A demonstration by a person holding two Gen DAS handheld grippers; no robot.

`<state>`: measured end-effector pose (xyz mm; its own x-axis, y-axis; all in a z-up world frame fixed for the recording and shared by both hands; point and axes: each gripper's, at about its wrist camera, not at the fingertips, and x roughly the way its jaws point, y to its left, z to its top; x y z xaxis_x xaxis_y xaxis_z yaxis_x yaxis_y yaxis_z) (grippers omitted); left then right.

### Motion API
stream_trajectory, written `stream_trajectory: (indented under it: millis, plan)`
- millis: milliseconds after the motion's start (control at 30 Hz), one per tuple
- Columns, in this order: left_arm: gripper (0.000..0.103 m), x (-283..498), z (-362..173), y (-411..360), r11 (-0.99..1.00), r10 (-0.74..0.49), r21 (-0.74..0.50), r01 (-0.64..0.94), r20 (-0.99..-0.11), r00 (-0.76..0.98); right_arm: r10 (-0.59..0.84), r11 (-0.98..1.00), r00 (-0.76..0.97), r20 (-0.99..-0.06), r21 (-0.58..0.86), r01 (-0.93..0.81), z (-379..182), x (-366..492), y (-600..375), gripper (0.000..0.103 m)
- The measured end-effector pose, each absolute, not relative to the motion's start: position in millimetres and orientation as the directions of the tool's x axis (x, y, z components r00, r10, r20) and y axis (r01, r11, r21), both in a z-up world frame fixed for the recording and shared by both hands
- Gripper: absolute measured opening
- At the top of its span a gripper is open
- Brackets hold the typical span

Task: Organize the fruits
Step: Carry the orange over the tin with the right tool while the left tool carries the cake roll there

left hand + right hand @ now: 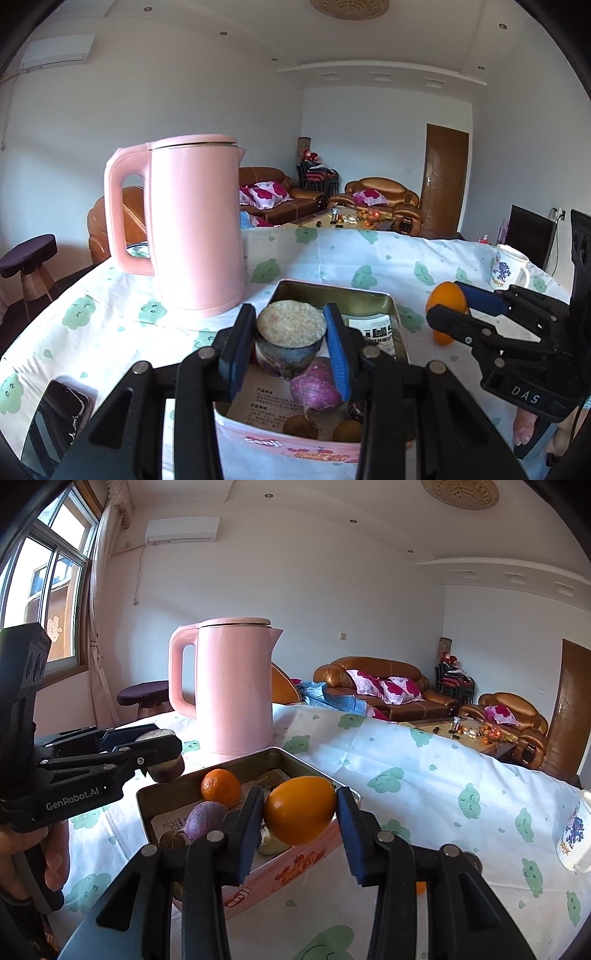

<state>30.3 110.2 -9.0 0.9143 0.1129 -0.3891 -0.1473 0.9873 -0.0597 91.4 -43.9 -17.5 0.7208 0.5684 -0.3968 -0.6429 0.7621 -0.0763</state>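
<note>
The left claw (290, 343) pinched a cut purple yam (290, 338) above the tin (400, 325), while the right claw (299, 819) pinched an orange (300, 814) over the tin's near rim. Inside lay a whole yam (205, 819) and a tangerine (220, 787). At 12 o'clock beyond stood a pink kettle (236, 690) on the bench (406, 794).

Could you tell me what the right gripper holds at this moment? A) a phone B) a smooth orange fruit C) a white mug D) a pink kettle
B: the right gripper is shut on the orange fruit, pinched between its blue pads above the tin tray.
</note>
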Motion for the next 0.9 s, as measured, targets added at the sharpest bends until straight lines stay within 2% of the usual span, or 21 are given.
stream_trajectory:
  millis: [900]
  plan:
    - [0.039, 35, -23, 129, 0.981, 0.146, -0.051, -0.189, -0.455, 0.879, 0.585, 0.713, 0.669, -0.460, -0.102, -0.694, -34, 92, -3, 0.042]
